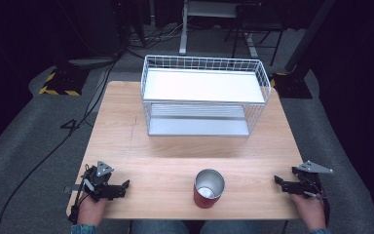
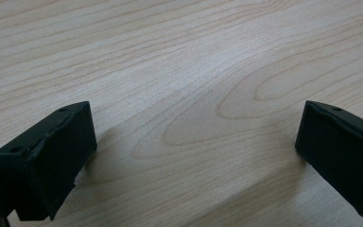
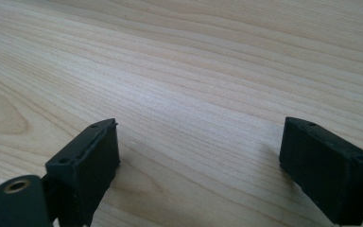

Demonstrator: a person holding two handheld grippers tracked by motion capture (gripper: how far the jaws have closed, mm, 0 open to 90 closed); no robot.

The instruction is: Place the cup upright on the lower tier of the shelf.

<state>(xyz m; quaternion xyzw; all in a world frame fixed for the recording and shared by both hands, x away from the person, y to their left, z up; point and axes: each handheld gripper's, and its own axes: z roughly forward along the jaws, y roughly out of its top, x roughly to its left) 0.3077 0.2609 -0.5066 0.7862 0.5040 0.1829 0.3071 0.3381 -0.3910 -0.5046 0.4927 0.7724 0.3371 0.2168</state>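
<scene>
Here | left claw (image 1: 125, 184) wide, empty | right claw (image 1: 276, 180) wide, empty (both over bare table (image 1: 175, 156))

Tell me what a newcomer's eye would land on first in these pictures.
The white wire basket stands out at the far middle of the wooden table, with a white shelf across its top. Next comes the red cup, upright and open-topped at the near edge. The left gripper and right gripper flank it, fingers apart, holding nothing.
</scene>
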